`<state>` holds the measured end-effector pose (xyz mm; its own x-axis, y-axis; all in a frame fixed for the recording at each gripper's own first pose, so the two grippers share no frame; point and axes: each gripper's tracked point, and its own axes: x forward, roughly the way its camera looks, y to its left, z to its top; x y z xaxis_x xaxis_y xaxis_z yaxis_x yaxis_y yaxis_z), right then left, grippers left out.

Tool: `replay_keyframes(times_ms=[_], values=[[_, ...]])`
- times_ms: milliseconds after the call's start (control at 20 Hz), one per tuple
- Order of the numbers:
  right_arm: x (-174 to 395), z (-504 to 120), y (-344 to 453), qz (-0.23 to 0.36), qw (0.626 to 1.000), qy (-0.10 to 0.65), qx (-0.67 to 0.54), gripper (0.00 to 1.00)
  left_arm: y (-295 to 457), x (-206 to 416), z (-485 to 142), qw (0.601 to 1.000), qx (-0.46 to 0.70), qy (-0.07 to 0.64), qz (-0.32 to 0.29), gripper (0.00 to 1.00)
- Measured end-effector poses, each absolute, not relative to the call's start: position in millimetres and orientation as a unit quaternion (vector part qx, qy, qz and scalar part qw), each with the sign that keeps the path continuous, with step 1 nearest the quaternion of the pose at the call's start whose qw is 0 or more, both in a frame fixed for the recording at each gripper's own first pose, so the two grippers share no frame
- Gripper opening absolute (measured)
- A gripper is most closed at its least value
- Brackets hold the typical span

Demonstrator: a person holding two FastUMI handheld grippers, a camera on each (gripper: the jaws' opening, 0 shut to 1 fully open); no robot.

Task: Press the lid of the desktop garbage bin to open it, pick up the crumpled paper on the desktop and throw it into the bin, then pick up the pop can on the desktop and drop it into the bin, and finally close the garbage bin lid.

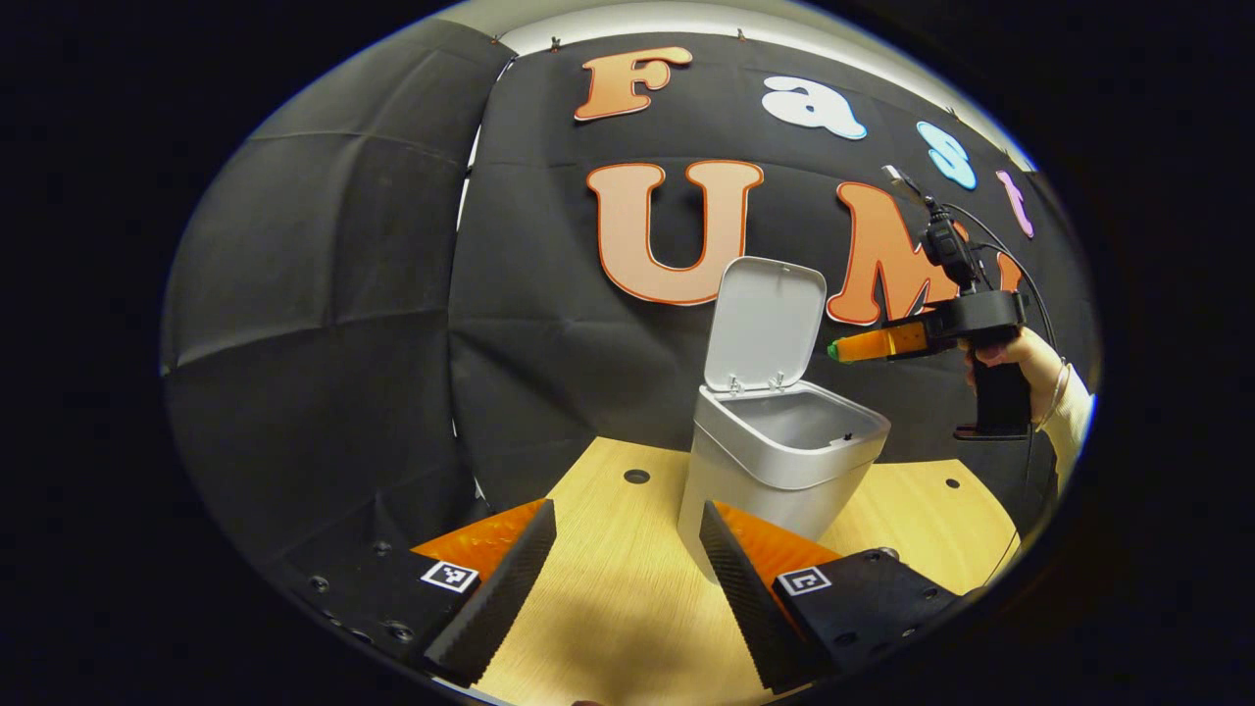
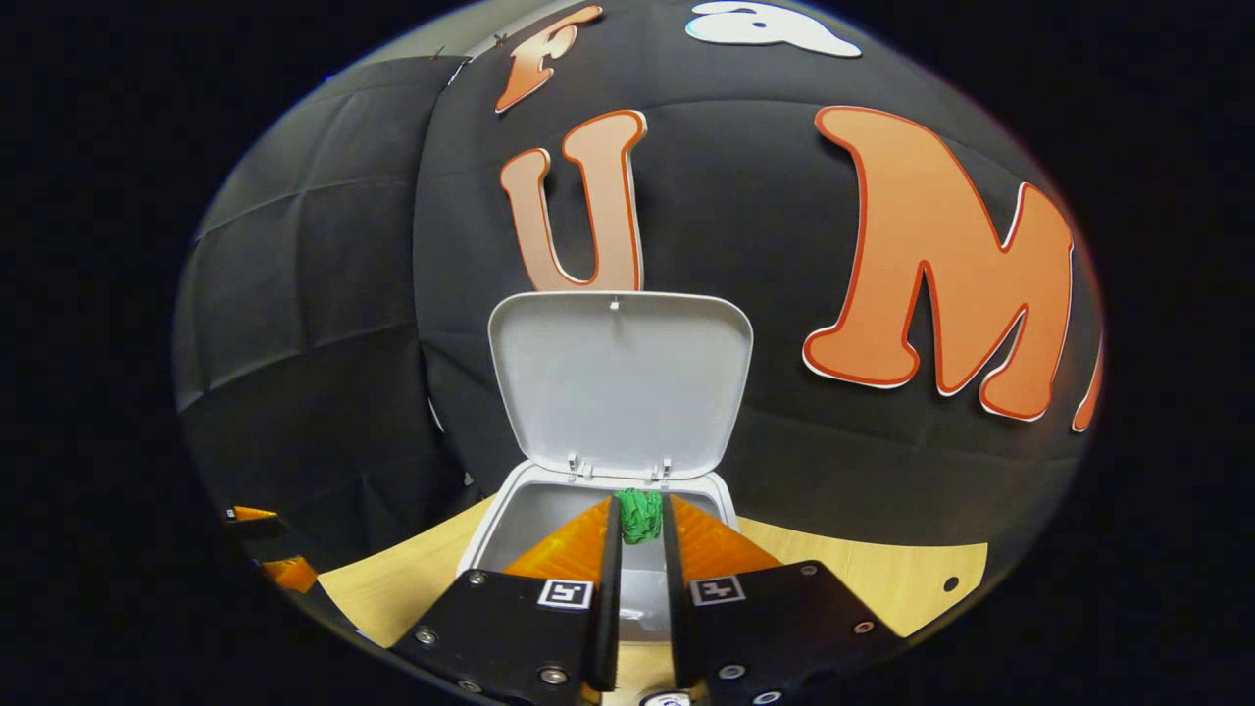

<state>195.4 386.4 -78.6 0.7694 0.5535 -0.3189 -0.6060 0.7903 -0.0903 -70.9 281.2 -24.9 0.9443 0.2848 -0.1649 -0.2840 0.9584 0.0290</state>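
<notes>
- We take the small white plastic desktop garbage bin as our landmark; it stands on the pale wooden table, in front of the black cloth wall.
- Its white hinged lid stands upright at the back of the bin, so the grey inside is open to view.
- In the right gripper view we see the right gripper above the bin's open mouth, its fingers drawn close together and pressing from both sides on the green crumpled paper.
- The paper sits between the fingertips, over the bin's opening and just in front of the lid's hinges.
- In the left gripper view we see that same gripper off to the bin's right side and higher than its rim, held by a hand in a pale sleeve, with a bit of green at its tip.
- The left gripper hangs low over the table on the near side of the bin, its fingers spread wide with nothing between them; one finger overlaps the bin's base in our view.
</notes>
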Motion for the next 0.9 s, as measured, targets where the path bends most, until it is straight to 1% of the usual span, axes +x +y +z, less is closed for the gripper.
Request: replay_keyframes(times_ms=[50,100,150,200,250,300,350,450,550,800,900], values=[[196.2,-83.3,391.9,0.312,0.934,0.146,-0.091,0.27,281.1,-69.8,-25.3,0.986,0.003,0.084,0.142,0.94],[194.5,-85.3,392.6,0.313,0.934,0.150,-0.088,0.46,279.6,-68.3,-25.7,0.986,0.004,0.085,0.141,0.94],[193.3,-86.7,395.9,0.316,0.933,0.151,-0.085,0.60,280.4,-69.4,-25.9,0.986,0.005,0.086,0.141,0.94],[192.6,-86.9,398.1,0.317,0.933,0.150,-0.086,0.64,280.0,-69.6,-26.2,0.986,0.004,0.087,0.140,0.94],[192.6,-86.3,399.7,0.317,0.933,0.148,-0.089,0.75,279.9,-68.9,-27.0,0.986,0.004,0.087,0.139,0.95],[192.6,-86.4,399.5,0.317,0.933,0.147,-0.092,0.71,279.5,-68.2,-26.7,0.986,0.004,0.087,0.138,0.94],[190.2,-84.8,398.2,0.318,0.932,0.145,-0.093,0.87,279.2,-67.4,-25.8,0.987,0.004,0.087,0.138,0.94],[188.8,-83.4,395.1,0.318,0.932,0.144,-0.095,0.92,275.7,-66.8,-23.9,0.987,0.004,0.085,0.135,0.94],[187.2,-80.1,389.0,0.317,0.934,0.142,-0.089,0.95,269.2,-64.5,-22.5,0.988,0.004,0.084,0.131,0.94],[176.5,-63.6,354.6,0.307,0.939,0.140,-0.063,0.94,244.7,-54.1,-19.8,0.991,0.006,0.081,0.111,0.94],[168.8,-48.2,332.5,0.301,0.944,0.126,-0.053,0.94,229.1,-50.0,-20.9,0.992,0.008,0.082,0.099,0.94]])
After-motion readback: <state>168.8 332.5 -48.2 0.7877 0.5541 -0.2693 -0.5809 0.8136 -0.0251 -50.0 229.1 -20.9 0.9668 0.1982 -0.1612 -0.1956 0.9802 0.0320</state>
